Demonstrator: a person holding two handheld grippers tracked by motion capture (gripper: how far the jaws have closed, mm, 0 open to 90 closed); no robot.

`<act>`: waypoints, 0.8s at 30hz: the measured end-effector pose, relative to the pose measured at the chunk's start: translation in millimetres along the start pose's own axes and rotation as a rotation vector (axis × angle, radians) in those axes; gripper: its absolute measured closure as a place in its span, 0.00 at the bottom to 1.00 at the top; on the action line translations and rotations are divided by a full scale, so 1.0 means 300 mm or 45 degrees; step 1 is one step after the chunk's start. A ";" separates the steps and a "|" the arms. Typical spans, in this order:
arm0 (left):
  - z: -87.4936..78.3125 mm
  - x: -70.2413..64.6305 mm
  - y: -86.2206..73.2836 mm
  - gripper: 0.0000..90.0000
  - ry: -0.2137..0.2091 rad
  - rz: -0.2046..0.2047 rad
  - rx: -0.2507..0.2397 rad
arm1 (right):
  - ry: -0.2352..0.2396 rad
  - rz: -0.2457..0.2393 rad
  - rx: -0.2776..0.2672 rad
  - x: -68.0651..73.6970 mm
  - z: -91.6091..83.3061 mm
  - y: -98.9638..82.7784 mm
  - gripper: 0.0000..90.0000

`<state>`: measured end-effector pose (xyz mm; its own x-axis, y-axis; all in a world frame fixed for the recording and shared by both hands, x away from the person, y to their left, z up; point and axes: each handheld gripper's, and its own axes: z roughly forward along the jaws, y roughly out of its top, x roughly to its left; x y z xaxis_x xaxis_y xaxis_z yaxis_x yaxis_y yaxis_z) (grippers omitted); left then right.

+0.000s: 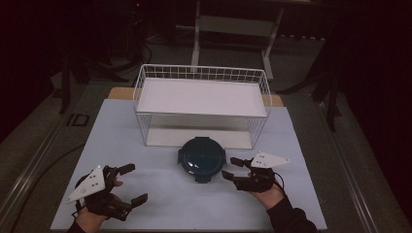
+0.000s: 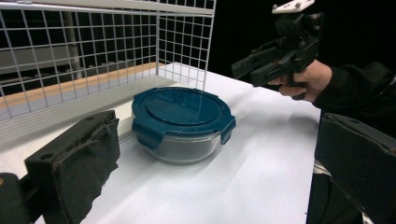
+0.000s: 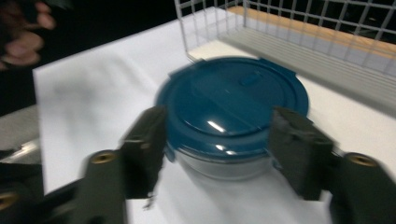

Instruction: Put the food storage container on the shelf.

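Jaws spread, the right gripper (image 1: 232,167) nears the teal-lidded glass container (image 1: 200,158) before the white wire rack (image 1: 202,104), not yet grasped, while the left gripper (image 1: 130,184) waits, jaws apart.

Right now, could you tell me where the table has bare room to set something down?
The white table is bare between the left gripper and the right gripper, and left of the container. It is crowded where the container sits close before the wire rack.
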<state>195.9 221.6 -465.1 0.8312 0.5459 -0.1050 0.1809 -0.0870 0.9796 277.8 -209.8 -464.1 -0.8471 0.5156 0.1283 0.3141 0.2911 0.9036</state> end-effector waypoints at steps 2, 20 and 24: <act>0.006 -0.004 0.009 0.00 -0.008 0.000 0.000 | 0.020 0.000 -0.014 0.003 -0.006 0.002 0.32; 0.155 0.038 0.136 0.00 -0.076 -0.046 0.083 | 0.027 -0.103 -0.209 0.024 -0.064 0.090 0.21; 0.216 0.064 0.156 0.00 -0.060 -0.061 0.166 | 0.001 -0.047 -0.212 0.006 -0.073 0.087 0.20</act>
<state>254.4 174.0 -432.5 0.8432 0.5127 -0.1617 0.2849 -0.1710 0.9432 275.1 -218.9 -431.5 -0.8571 0.5064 0.0943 0.2077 0.1723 0.9629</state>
